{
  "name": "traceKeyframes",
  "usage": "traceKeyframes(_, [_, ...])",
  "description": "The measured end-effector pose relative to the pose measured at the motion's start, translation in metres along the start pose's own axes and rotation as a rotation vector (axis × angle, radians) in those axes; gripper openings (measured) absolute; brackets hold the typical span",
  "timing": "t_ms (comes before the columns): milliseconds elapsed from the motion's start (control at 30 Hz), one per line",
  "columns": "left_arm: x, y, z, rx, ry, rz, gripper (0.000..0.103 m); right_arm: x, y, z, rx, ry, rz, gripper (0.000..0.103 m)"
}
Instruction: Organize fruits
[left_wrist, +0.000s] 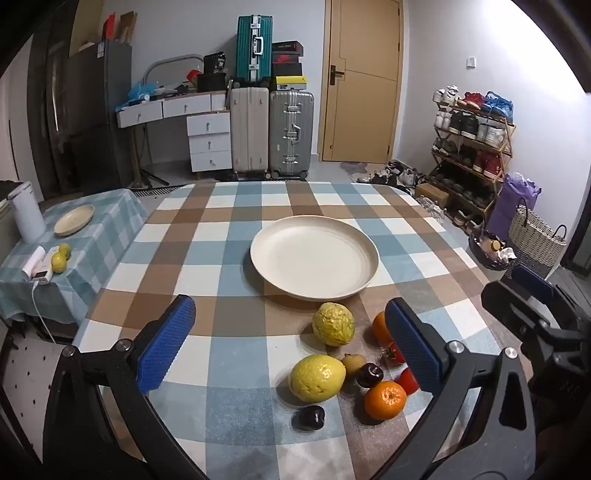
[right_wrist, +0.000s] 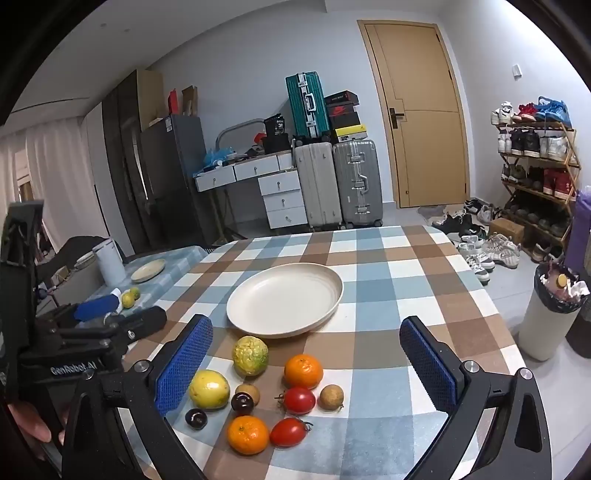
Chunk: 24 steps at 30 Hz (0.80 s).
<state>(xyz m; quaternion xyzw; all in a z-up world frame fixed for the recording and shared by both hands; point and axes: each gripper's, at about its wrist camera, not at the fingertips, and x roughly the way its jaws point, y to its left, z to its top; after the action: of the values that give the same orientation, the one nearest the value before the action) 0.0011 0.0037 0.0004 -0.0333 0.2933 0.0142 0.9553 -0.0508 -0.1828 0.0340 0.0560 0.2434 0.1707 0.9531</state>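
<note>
A tan door (right_wrist: 417, 110) stands in the pale wall; suitcases (right_wrist: 338, 182) crowd a white drawer desk (right_wrist: 258, 177), and a shoe rack (right_wrist: 535, 166) lines the right wall.

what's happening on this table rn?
Fruit sorting, not started yet. A person holds two grippers: the left hand-held gripper and the right hand-held gripper both hover open and empty over a fruit cluster. Yellow fruits, oranges, tomatoes and dark cherries sit loose on the checked tablecloth. The cream plate behind them is empty.
</note>
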Motion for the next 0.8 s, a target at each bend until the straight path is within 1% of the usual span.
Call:
traceKeyframes(33, [0.007, -0.005, 0.003, 0.060, 0.056, -0.001, 0.102, 0.000, 0.001, 0.000, 0.002, 0.002, 0.005, 0.103])
traceKeyframes(100, [0.012, -0.002, 0.005, 0.057, 0.041, 0.003, 0.102, 0.000, 0.007, 0.001, 0.001, 0.008, 0.008, 0.103])
traceKeyframes(167, [0.016, -0.004, 0.005, 0.055, 0.031, -0.001, 0.102, -0.001, 0.002, 0.001, 0.037, -0.003, 0.016, 0.103])
traceKeyframes(267, [0.029, -0.010, 0.004, 0.053, 0.015, -0.024, 0.102, 0.001, 0.000, 0.001, 0.032, -0.007, 0.015, 0.103])
traceKeyframes(333, [-0.005, 0.001, -0.001, 0.018, -0.050, -0.015, 0.102, 0.002, -0.005, 0.001, 0.032, -0.008, 0.020, 0.103])
traceKeyframes(367, [-0.005, 0.001, -0.001, 0.014, -0.054, -0.019, 0.102, 0.000, -0.010, 0.001, 0.035, -0.014, 0.026, 0.103])
traceKeyframes(400, [-0.004, 0.002, -0.001, 0.009, -0.053, -0.027, 0.102, -0.001, 0.001, 0.002, 0.017, -0.013, 0.017, 0.103])
traceKeyframes(533, [-0.003, 0.004, 0.000, -0.003, -0.045, -0.041, 0.102, -0.002, 0.002, 0.003, 0.015, -0.014, 0.017, 0.103])
traceKeyframes(800, [-0.002, 0.003, -0.003, -0.003, -0.037, -0.046, 0.102, -0.002, 0.005, 0.004, 0.012, -0.018, 0.018, 0.103])
